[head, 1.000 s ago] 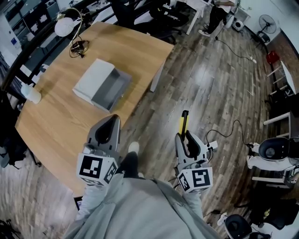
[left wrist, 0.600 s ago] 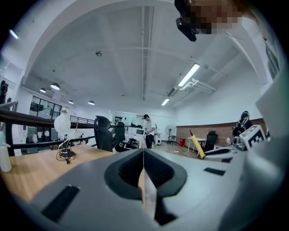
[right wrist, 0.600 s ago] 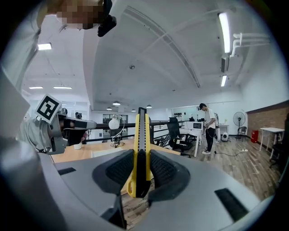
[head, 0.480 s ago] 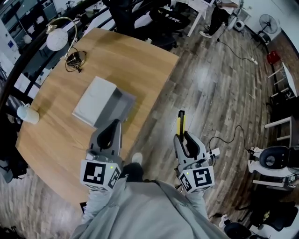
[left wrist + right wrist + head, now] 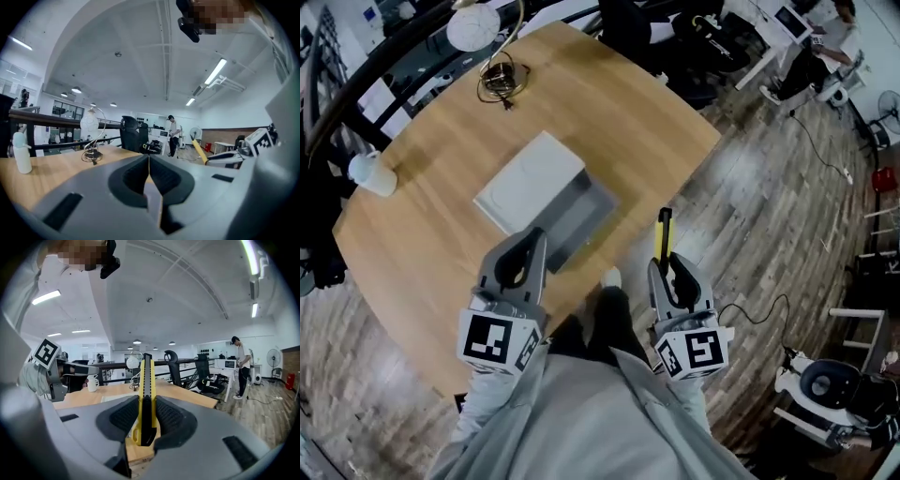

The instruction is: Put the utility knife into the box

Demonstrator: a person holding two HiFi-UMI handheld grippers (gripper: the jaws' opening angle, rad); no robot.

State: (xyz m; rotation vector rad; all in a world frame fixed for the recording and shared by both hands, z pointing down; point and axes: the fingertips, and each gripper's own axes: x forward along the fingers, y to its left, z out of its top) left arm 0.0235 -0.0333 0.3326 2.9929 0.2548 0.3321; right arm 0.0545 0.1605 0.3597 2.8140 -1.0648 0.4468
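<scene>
Head view, left to right: a white container (image 5: 373, 173) stands near the far edge of the wooden table (image 5: 412, 253); the left gripper (image 5: 528, 239), jaws pressed together on nothing, hangs over the near corner of the box (image 5: 534, 178), covering part of its grey open half; the right gripper (image 5: 668, 267), just off the table's edge, clamps the yellow utility knife (image 5: 665, 234); the knife's rear end is lost between the jaws, and whether its blade is out cannot be made out.

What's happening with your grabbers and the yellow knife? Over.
Left gripper shut, empty. Right gripper shut on yellow-and-black utility knife, sticking out forward. Open grey-and-white box on wooden table, nothing seen blocking it.
</scene>
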